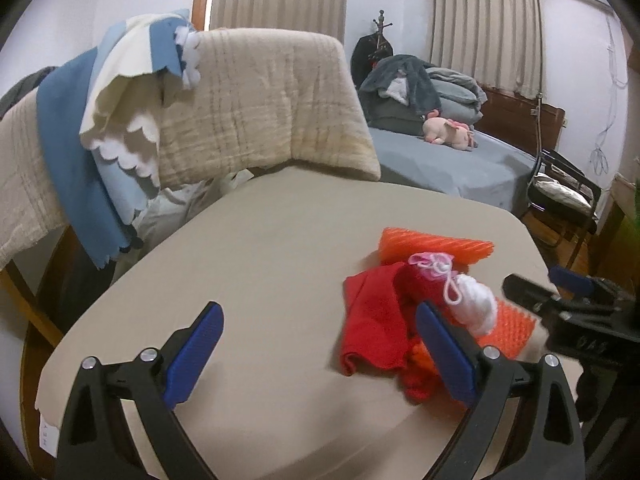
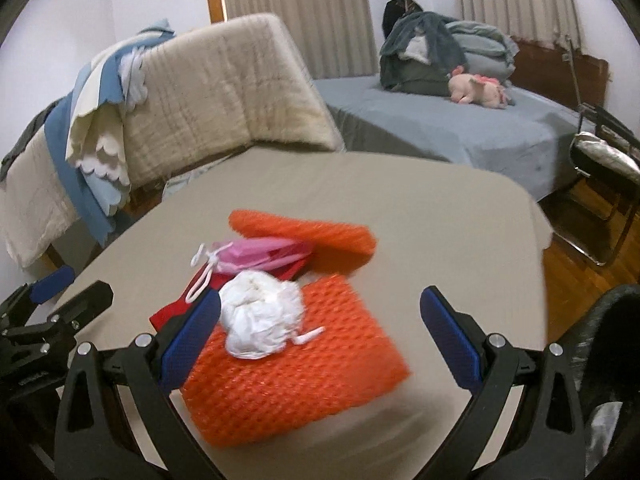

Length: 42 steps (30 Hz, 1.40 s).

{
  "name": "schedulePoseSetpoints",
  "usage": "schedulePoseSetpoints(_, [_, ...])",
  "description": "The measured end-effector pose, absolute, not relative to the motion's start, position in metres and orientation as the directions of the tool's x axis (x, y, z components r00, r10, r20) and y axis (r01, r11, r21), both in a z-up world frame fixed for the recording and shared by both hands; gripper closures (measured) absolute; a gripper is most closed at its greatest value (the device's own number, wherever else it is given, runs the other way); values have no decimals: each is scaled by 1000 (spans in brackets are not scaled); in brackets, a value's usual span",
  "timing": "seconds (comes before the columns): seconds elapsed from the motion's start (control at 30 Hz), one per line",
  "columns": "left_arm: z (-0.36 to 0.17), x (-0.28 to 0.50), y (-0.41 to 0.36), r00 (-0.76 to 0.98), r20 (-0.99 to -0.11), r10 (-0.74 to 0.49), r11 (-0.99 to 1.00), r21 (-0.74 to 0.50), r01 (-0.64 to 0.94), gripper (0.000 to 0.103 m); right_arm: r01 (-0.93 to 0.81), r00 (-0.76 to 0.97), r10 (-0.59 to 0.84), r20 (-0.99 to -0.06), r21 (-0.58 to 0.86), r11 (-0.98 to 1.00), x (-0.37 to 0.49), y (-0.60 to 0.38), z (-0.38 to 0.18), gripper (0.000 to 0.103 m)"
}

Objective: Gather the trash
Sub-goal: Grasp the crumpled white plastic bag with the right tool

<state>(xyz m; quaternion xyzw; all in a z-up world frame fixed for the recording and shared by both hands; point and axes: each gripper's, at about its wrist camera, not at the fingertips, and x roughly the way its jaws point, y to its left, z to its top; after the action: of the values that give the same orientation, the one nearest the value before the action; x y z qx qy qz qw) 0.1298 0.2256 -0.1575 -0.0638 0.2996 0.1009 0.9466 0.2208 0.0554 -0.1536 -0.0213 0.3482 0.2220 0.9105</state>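
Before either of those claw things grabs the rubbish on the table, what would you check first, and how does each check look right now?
1. Right gripper open: ok.
2. Left gripper open: ok.
3. White crumpled wad between the right gripper's fingers: ok, nearer its left finger.
4. Wad free to lift: ok, it lies on top of the orange mesh pad.
5. Pink pouch string clear of the wad: cannot tell.
6. Grippers apart from each other: ok.

Two orange mesh pieces (image 2: 296, 372), one white wad (image 2: 260, 320)
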Motion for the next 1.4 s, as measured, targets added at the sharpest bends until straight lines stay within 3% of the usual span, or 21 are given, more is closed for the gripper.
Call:
schedulePoseSetpoints(0.3, [-164, 132, 234, 794, -590, 148, 968, -79, -239, 9, -486, 591, 438, -677, 134, 863, 226, 80, -168, 29])
schedulePoseSetpoints(0.43, [-164, 135, 235, 792, -592, 145, 968, -83, -239, 9, -522, 550, 473, -688, 159, 838, 225, 84, -171, 50])
schedulePoseSetpoints(0.53, [-164, 136, 233, 794, -592, 139, 968, -86, -234, 9, -538, 537, 492, -685, 172, 826, 222, 84, -171, 58])
schedulePoseSetpoints(0.7, [-162, 137, 226, 799, -588, 128, 972, -86, -218, 9, -532, 545, 502, -671, 186, 826, 222, 78, -163, 62])
schedulePoseSetpoints(1.4, [-161, 199, 169, 808, -589, -8, 991, -114, -73, 16, -419, 628, 417, -656, 167, 893, 244, 12, -146, 63])
